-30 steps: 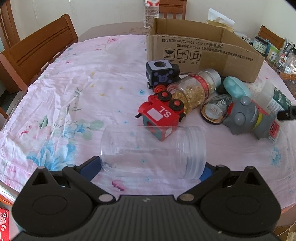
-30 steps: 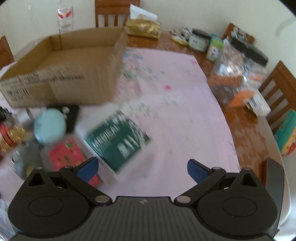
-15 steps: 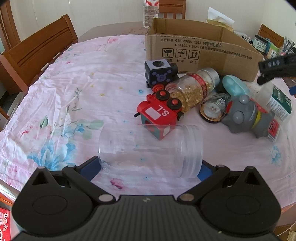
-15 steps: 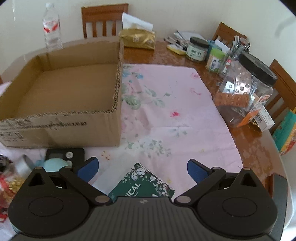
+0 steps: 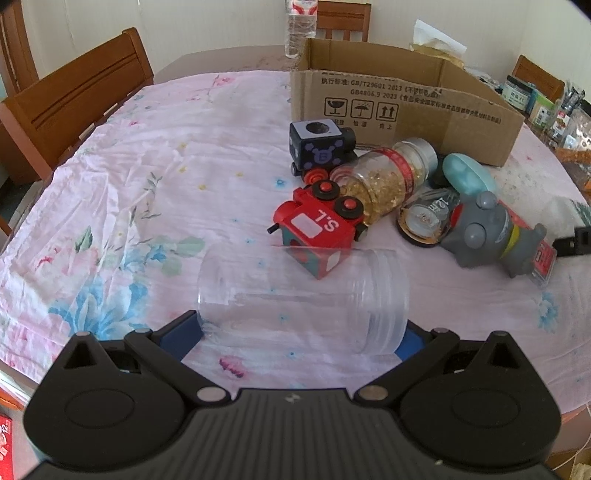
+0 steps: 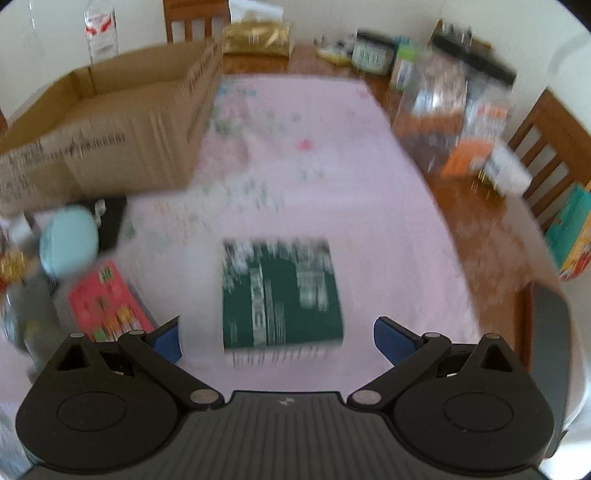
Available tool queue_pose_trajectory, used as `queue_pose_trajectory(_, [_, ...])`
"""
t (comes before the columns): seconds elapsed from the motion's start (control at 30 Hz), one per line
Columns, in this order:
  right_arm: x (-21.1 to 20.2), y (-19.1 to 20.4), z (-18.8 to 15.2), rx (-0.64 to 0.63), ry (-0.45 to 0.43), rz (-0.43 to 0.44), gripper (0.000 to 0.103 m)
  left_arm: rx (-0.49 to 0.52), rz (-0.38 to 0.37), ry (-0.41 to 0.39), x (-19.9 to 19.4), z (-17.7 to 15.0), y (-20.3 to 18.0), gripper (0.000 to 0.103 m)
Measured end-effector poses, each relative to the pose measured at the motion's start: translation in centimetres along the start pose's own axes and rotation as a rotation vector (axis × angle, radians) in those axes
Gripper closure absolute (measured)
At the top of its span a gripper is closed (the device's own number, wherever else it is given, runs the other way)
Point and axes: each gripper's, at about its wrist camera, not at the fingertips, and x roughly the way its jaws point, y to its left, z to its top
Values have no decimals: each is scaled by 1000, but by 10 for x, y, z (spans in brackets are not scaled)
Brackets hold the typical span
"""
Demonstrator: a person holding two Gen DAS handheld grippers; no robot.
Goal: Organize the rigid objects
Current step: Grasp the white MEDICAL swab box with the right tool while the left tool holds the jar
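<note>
My left gripper is open, with a clear plastic jar lying on its side between its blue fingers. Behind it lie a red toy train, a dark blue toy cube, a jar of gold bits, a grey toy and a teal lid. The cardboard box stands open at the back. My right gripper is open just above a green box, blurred by motion. Its tip shows at the right edge of the left wrist view.
Wooden chairs stand at the table's left side and far end. A water bottle stands behind the box. Several jars and packets crowd the bare wood at the right edge. A red packet lies left of the green box.
My right gripper rose toward the box, then came back down over the green box. The left gripper and the clear jar have stayed nearly still.
</note>
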Motion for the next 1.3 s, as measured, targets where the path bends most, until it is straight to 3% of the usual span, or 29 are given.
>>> queue_pose_trajectory(0.53, [-5,-3,-26,-73,-197,51,0,10,-10,-71,0,-5,0,0])
queue_pose_trajectory(0.83, [5,-3,-8,-163,-168,115,0,-13,7,-94,0,-7,-1,0])
queue_pose_trajectory(1.07, [9,-2,2,-197,-136,136,0,-34,32,-74,-2,-4,-4,1])
queue_pose_trajectory(1.3, [11,1,10,-232,-94,134,0,-44,27,-111,-12,3,-6,1])
